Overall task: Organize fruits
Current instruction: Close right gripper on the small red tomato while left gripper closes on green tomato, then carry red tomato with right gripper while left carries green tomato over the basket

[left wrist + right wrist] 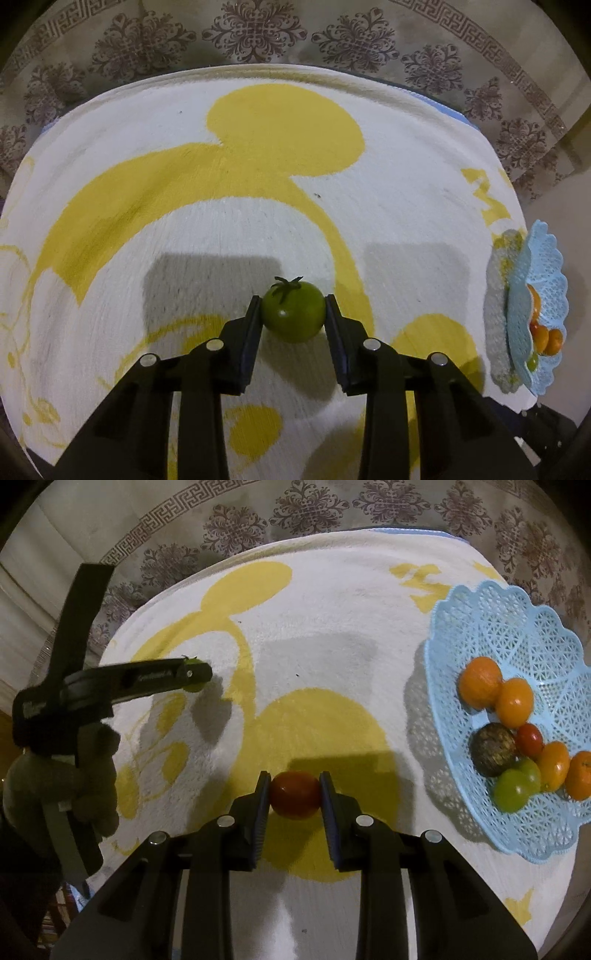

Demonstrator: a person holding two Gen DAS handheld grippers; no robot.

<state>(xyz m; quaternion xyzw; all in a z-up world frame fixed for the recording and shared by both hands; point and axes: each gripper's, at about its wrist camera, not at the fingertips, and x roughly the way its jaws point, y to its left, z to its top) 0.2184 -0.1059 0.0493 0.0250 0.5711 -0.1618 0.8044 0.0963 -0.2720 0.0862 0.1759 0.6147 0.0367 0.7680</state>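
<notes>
Two black two-finger grippers each clamp a fruit above the white-and-yellow towel (258,229), left gripper (293,312) a round green tomato (293,314), right gripper (294,794) a red tomato (294,795), apparently bound for the pale-blue lattice basket (524,635).

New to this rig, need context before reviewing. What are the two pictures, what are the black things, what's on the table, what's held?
No robot arm here: a person holds a two-finger gripper in each hand, each with a fisheye camera looking along its fingers.

Left wrist view: the left gripper is shut on a green tomato. The right wrist view also shows that gripper from the side.

Right wrist view: the right gripper is shut on a red tomato.

Beneath both lies a white towel with a yellow cartoon print. On its right side stands a blue lattice basket that already holds orange, green, red and one dark brown fruit.
</notes>
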